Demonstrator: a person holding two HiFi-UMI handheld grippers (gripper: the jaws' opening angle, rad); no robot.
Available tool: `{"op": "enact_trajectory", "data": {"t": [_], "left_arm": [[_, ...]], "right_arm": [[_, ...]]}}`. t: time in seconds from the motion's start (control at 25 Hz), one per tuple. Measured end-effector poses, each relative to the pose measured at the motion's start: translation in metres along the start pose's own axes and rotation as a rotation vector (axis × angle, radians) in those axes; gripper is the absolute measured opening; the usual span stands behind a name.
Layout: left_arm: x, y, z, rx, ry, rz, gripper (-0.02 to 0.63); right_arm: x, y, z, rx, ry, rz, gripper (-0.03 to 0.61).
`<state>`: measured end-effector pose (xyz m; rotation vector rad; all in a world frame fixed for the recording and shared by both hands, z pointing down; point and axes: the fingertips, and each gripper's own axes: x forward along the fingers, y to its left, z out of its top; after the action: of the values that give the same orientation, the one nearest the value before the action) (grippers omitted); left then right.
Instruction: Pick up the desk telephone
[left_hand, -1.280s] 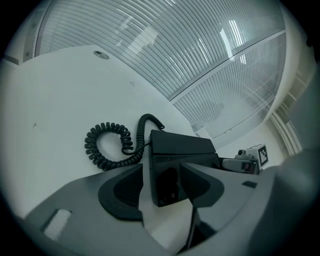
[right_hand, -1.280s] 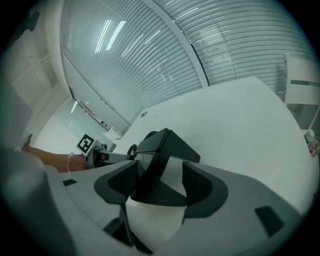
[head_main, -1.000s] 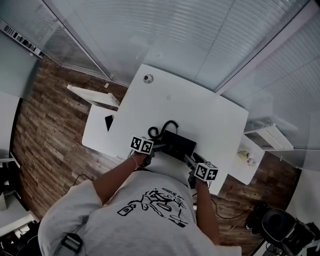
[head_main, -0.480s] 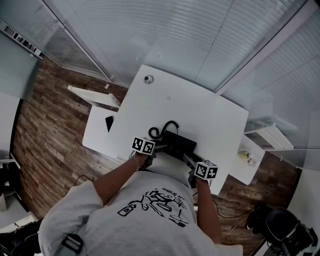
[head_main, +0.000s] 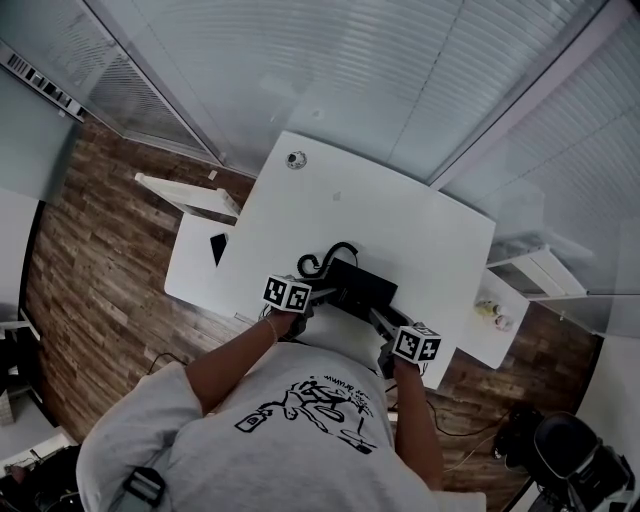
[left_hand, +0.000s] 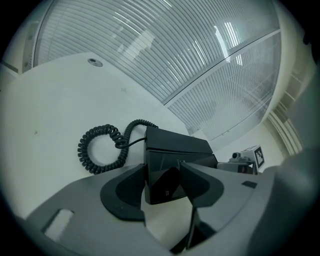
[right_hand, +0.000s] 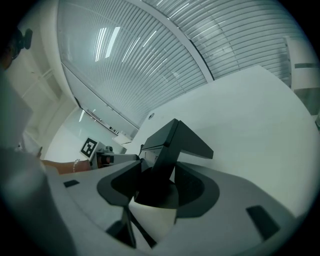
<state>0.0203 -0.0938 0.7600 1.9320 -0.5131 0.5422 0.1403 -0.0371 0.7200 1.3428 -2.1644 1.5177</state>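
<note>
The black desk telephone sits at the near edge of the white table, its coiled cord looping off to the left. My left gripper is shut on the phone's left end. In the left gripper view the phone body fills the gap of that gripper, with the cord beside it. My right gripper has just been closing on the right end. In the right gripper view that gripper has both pads against the wedge-shaped end.
A round grommet is set near the table's far left corner. A lower white side surface with a dark object stands at the left. A shelf with small items stands at the right. Blinds line the glass walls behind.
The telephone and its cord have shifted very slightly to the right between the grippers. Both hands stay almost where they were.
</note>
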Motion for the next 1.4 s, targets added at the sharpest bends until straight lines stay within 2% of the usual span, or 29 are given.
{"op": "enact_trajectory", "data": {"t": [0.76, 1.4], "left_arm": [[-0.049, -0.052, 0.041, 0.044, -0.1, 0.031, 0.21], [-0.089, -0.105, 0.081, 0.119, -0.183, 0.026, 0.206]], "right_arm": [[-0.041, 0.05, 0.047, -0.113, -0.065, 0.057, 0.201], [-0.08, 0.093, 0.089, -0.157, -0.142, 0.091, 0.201]]}}
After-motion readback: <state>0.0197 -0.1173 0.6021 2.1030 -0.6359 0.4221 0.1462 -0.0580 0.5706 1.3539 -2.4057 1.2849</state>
